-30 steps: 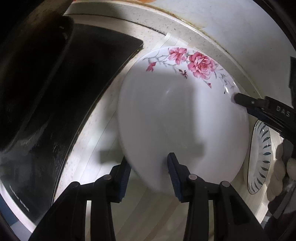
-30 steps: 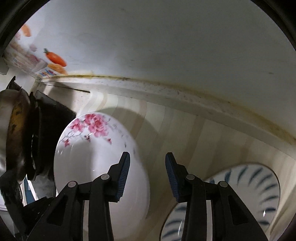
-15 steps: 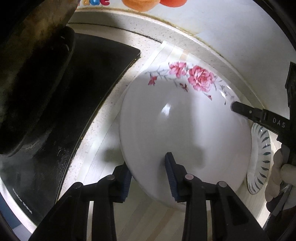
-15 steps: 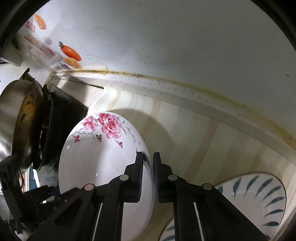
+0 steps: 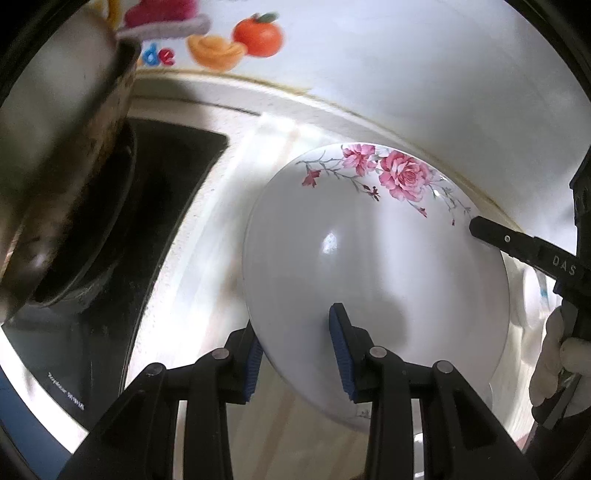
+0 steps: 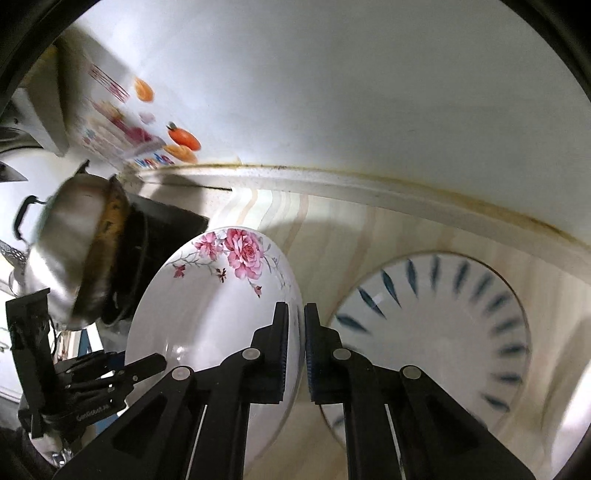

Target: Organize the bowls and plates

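A white deep plate with pink roses [image 5: 369, 240] hangs tilted above the counter, held from two sides. My left gripper [image 5: 295, 350] is shut on its near rim, one blue pad under the rim and one on the plate's face. My right gripper [image 6: 295, 339] is shut on the opposite rim [image 6: 291, 295], its jaws almost together. In the left wrist view, one of the right gripper's fingers [image 5: 517, 247] reaches in from the right edge. A white plate with blue leaf marks [image 6: 443, 325] lies flat on the counter to the right.
A black glass cooktop [image 5: 110, 295] with a steel wok [image 5: 55, 166] on it lies left of the rose plate. The pale wood-grain counter [image 6: 369, 240] ends at a white wall with fruit stickers [image 5: 255, 33]. A gloved hand [image 5: 561, 354] holds the right gripper.
My right gripper closed onto the rose plate's rim. Both grippers then rose with the plate, which now hangs above the counter and shows more wall behind it.
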{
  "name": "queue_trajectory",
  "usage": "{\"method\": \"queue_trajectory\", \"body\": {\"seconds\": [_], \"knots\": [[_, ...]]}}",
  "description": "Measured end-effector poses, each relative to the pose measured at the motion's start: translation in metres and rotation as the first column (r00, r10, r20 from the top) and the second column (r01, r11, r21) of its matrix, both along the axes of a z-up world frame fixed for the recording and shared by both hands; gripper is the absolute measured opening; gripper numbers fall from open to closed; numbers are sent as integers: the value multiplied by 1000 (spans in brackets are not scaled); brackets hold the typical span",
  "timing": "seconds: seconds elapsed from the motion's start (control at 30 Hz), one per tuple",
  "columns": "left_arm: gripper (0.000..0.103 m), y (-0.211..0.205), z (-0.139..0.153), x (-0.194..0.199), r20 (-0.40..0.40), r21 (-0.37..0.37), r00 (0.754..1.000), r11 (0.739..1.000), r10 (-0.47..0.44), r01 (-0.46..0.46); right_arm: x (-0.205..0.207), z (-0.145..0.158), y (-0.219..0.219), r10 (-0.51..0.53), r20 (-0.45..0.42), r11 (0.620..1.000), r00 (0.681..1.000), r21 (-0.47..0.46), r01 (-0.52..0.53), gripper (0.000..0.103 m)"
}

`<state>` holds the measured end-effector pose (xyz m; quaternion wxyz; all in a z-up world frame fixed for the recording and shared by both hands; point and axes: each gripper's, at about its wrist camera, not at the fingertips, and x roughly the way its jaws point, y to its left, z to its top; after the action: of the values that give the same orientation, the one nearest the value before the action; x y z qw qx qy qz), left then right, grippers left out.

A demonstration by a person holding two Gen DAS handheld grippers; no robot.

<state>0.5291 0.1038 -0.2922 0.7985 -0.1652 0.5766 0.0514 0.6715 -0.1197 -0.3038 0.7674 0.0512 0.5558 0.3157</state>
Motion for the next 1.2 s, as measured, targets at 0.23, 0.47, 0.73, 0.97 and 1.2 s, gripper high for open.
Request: {"method": "queue_trajectory", "body": {"seconds": [0.23,0.47,0.73,0.97,1.2], "knots": [[32,-48,29,-25,28,4,994,994,-107,107,-62,29,-68,-92,18,995,996,28,92,10],[32,-92,29,-47,19,-8,978,978,-207,207,-127,36,-141,-189,3,982,982,26,189,10],[32,-129,3,-63,-54,3,953,955,-297,297,-186,5,-193,-266,-65,963,962,20,268,10],[32,-152,-21,-76,-116,17,931,937,-345,349,-218,-29,-216,-307,-138,950,942,20,313,10],[32,-164,-40,-83,-162,33,917,927,-364,374,-230,-51,-224,-319,-175,946,931,6,325,10]]}}
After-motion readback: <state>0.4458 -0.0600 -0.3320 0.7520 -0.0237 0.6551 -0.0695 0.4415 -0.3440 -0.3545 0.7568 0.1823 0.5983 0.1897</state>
